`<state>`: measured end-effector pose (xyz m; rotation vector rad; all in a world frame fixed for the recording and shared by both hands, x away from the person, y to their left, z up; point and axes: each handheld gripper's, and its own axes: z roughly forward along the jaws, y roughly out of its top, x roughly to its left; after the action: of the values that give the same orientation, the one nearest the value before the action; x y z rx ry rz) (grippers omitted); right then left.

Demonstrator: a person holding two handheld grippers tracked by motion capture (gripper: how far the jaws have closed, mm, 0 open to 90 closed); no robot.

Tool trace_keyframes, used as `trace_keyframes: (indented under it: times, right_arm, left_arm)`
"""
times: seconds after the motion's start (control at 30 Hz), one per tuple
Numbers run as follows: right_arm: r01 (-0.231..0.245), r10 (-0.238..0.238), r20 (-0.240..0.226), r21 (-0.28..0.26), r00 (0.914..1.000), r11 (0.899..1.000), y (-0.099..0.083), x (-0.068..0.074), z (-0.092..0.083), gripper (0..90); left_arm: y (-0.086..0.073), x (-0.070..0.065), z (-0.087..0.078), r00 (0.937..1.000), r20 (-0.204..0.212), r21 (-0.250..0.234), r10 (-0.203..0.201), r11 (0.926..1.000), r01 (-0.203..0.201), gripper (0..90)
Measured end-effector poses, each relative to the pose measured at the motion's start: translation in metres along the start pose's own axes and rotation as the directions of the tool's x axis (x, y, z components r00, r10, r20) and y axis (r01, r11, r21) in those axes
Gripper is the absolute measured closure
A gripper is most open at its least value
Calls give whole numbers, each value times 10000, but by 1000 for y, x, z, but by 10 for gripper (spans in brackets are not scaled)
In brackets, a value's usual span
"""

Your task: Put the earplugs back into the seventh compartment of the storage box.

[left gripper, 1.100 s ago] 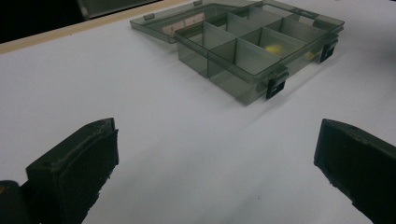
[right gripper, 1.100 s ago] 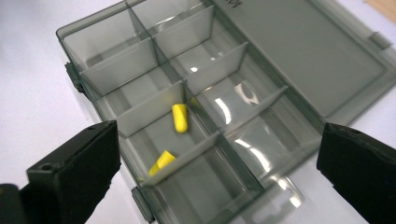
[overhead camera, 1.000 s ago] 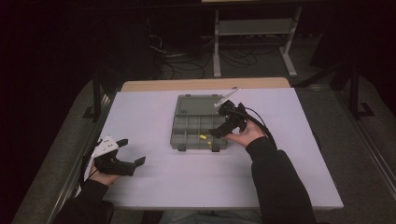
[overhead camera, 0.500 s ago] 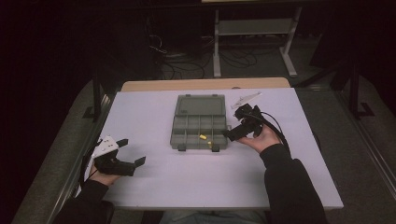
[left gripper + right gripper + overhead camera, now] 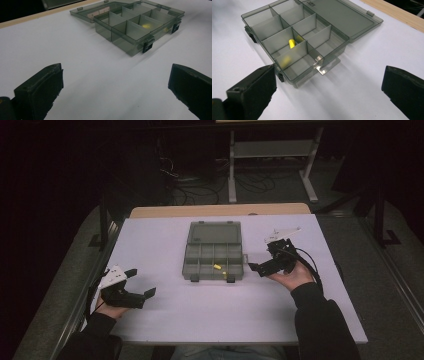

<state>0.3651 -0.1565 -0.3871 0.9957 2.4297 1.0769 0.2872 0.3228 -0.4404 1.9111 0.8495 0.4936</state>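
A smoky clear organizer box [image 5: 214,256] lies open mid-table, its lid [image 5: 215,232] flat behind it. Two small yellow pieces [image 5: 217,267] sit in its front compartments. My right gripper [image 5: 260,260] hovers just right of the box, open and empty, with its jaws pointing at the box. In the right gripper view the box [image 5: 297,37] holds a yellow piece [image 5: 291,43] and a second one [image 5: 285,60] behind a wall. My left gripper [image 5: 140,282] rests open and empty near the table's front left. It faces the box [image 5: 140,25] from a distance.
White sheet [image 5: 165,320] covers the table, with a wooden strip [image 5: 220,210] along the far edge. A metal stand [image 5: 270,160] and cables [image 5: 190,190] lie on the dark floor beyond. The table edges are close to both hands.
My right gripper has drawn back from over the box's right side to the right and slightly toward the person. The left gripper has not moved.
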Motion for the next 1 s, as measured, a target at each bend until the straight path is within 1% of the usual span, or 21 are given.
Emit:
trace_keyframes:
  times: [0.33,0.57,0.67,0.87,1.0]
  right_arm:
    - [-315,316,5,-578,9995,9978,-24,-8,-14,0]
    - [-581,580,-39,-975,9983,9935,-41,-13,-25,0]
    - [-702,692,-135,-1085,9975,9916,-49,-13,-28,0]
    - [-708,699,-110,-1405,9975,9876,-61,-14,-35,0]
    - [-740,735,-89,-1498,9973,9860,-70,-15,-38,0]
  left_arm:
    - [0,0,0,10000,-10,1,18,10000,-18,0]
    - [0,0,0,10000,-16,-7,10,10000,-10,0]
    - [0,-1,0,10000,-24,-9,5,10000,-6,0]
    - [0,0,0,10000,-27,-6,10,10000,-10,0]
    - [0,0,0,10000,-17,-2,-1,10000,1,0]
